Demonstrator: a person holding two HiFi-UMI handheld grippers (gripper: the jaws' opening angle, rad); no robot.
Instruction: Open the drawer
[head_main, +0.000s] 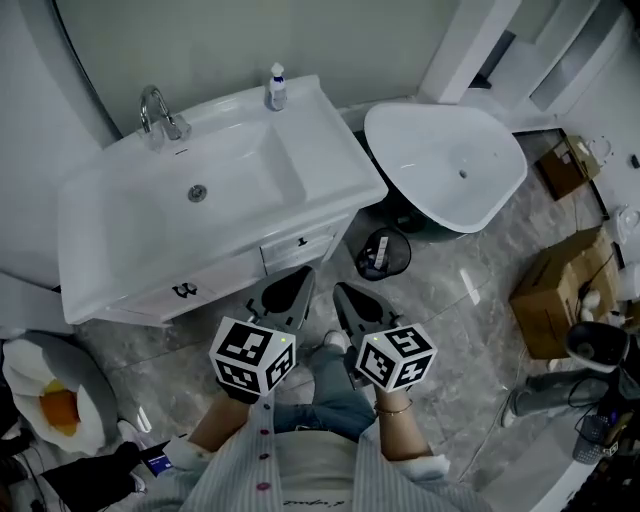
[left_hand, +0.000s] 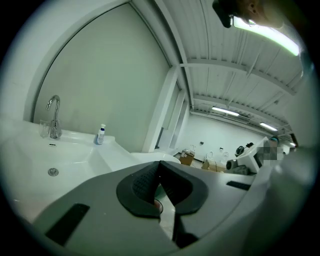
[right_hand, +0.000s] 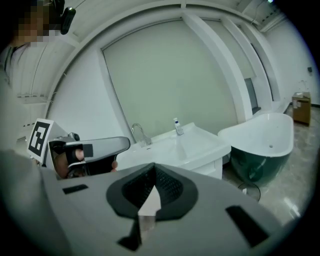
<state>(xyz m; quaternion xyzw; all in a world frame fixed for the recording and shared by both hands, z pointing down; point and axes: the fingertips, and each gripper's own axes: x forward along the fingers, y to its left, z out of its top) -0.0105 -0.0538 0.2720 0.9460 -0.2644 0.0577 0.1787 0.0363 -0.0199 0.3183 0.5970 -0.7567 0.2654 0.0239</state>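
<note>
**Spotter:** Where's the drawer?

**Operator:** I see it in the front of the white washbasin cabinet (head_main: 330, 165), toward the right end. It's a small drawer (head_main: 300, 244) with a dark knob, sitting flush and closed.

**Spotter:** And your fingers?

**Operator:** On my left gripper (head_main: 296, 284) the fingers (left_hand: 145, 182) are pressed together with nothing between them. My right gripper (head_main: 347, 297) is the same, fingers (right_hand: 170, 187) closed and empty. Both hover side by side on the near side of the drawer, not touching it, tips pointing toward the cabinet.

**Spotter:** What's around?

**Operator:** There's a tap (head_main: 158, 112) and a small bottle (head_main: 276, 88) on the basin's far rim. A white bathtub (head_main: 450, 165) stands to the right, with a wire bin (head_main: 383, 253) on the floor beside it.
</note>
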